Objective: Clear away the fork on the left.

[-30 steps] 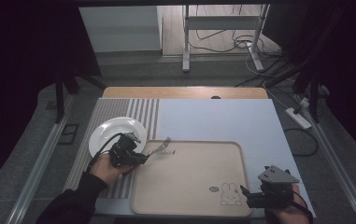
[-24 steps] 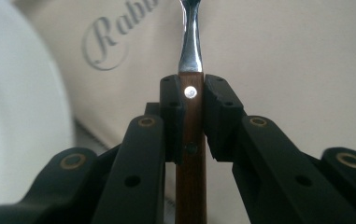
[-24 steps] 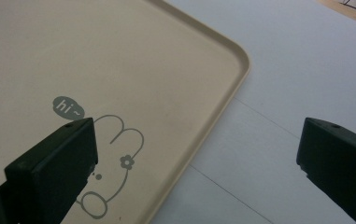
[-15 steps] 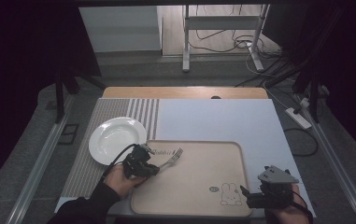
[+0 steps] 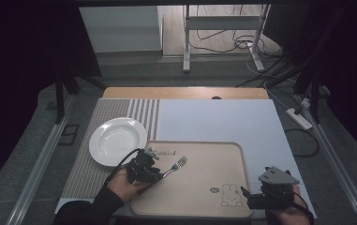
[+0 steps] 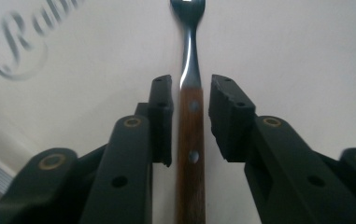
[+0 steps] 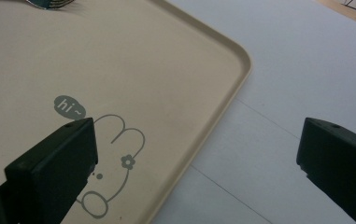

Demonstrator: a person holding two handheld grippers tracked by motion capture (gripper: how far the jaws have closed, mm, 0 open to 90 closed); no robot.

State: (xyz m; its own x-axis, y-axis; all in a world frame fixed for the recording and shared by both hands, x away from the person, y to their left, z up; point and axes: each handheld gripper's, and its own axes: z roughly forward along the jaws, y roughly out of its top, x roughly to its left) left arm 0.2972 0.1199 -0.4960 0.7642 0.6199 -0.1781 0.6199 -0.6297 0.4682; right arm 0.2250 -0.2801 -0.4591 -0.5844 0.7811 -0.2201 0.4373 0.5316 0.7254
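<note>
Tongs first: the right tongs (image 5: 247, 199) sit at the near right corner of the tray (image 5: 199, 206), wide open, with nothing in them. The left tongs (image 5: 159, 174) are at the tray's left edge. Their jaws have just been opening a little, with the fork's (image 5: 177, 165) wooden handle (image 6: 190, 140) between them. I see a small gap on each side, so the pads are not pressing it. The fork lies on the tray, prongs pointing far and right.

If the left tongs lift away crooked, a jaw could bump the handle and push the fork.

Earlier, the fork was off the tray beside the white plate (image 5: 116, 140).
</note>
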